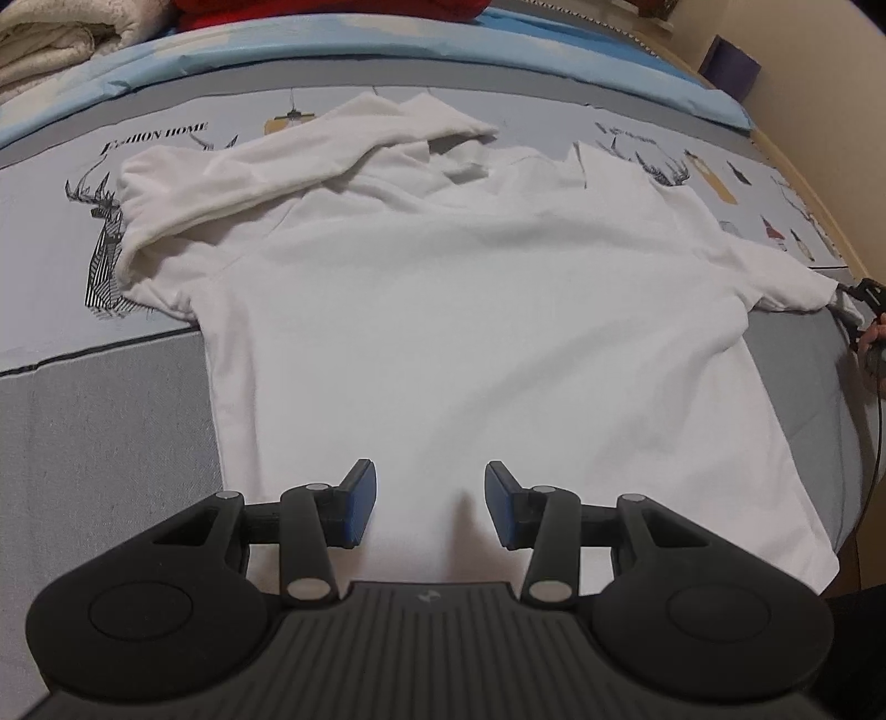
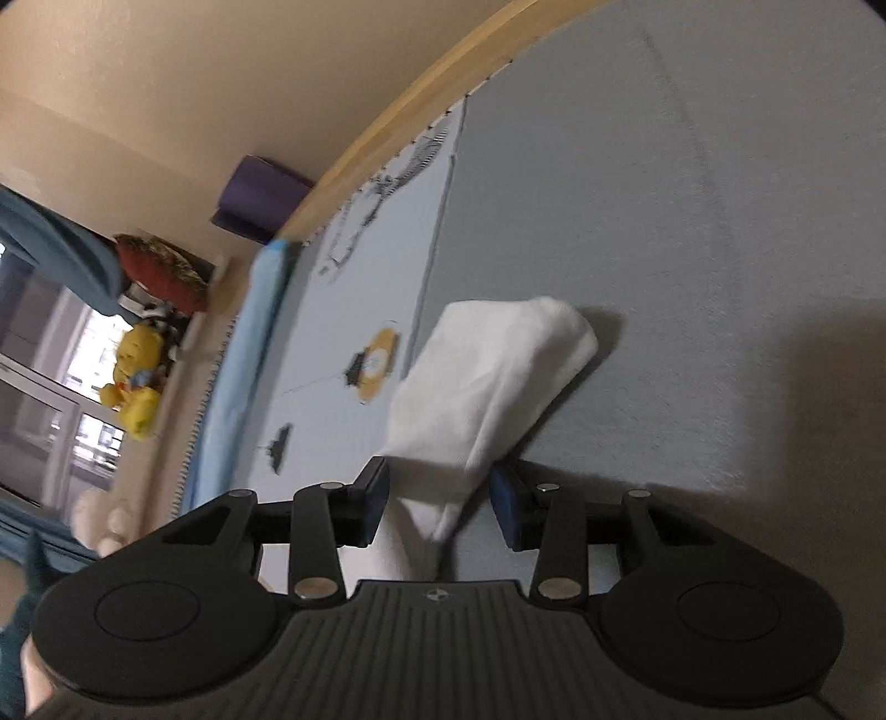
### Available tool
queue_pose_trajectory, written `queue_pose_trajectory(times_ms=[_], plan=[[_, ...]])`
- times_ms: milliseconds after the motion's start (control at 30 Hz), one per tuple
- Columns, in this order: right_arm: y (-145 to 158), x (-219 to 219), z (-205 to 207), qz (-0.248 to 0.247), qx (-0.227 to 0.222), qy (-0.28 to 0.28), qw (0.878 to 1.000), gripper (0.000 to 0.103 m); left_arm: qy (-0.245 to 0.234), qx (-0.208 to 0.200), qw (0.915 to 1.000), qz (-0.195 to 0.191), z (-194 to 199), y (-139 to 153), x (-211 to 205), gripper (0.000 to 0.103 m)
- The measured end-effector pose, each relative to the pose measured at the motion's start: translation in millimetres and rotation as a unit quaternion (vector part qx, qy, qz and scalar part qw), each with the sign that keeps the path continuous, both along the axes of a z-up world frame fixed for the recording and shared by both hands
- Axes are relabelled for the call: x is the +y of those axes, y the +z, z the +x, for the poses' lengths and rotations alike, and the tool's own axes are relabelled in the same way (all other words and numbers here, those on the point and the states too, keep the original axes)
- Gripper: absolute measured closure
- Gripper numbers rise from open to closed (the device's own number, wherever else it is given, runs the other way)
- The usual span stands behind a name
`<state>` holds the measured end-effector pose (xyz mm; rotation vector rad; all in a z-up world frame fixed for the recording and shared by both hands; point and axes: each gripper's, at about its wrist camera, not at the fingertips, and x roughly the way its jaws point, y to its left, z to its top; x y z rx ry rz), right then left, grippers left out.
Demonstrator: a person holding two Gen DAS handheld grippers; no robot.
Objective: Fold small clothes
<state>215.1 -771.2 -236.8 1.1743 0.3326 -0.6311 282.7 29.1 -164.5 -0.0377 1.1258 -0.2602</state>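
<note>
One white T-shirt lay spread flat on the bed, hem toward the near side, collar toward the far side. Its left sleeve was folded in over the shoulder, lying bunched across the printed sheet beside the deer drawing. Its right sleeve stretched out toward the right edge of the bed. The left gripper hung over the near hem, jaws spread with only flat cloth showing between the blue pads, nothing pinched. Over on the right, the right gripper was at that right sleeve: the sleeve's tip ran down between the pads, but gaps showed on both sides, so the jaws stood apart and not pressing on it. That view was blurred and tilted. Far off, a folded cream blanket sat at the left corner, and a yellow plush toy sat by the window.
</note>
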Motion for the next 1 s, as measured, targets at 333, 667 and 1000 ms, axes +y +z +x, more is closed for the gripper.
queue_pose_trajectory(times_ms=[333, 667, 1000], plan=[[-2.4, -9.8, 24.9, -0.016, -0.005, 0.007, 1.0, 0.076, -0.002, 0.001, 1.0, 0.006, 5.7, -3.1, -6.0, 0.055], [23.5, -0.1, 29.7, -0.152, 0.104, -0.022, 0.983, 0.09, -0.005, -0.002, 1.0, 0.008, 7.5, -2.1, -8.2, 0.055], [54.6, 32.1, 18.7, -0.205, 0.22, -0.089, 0.95, 0.076, 0.008, 0.07, 0.9975, -0.011, 7.4, -32.2, -0.3, 0.054]])
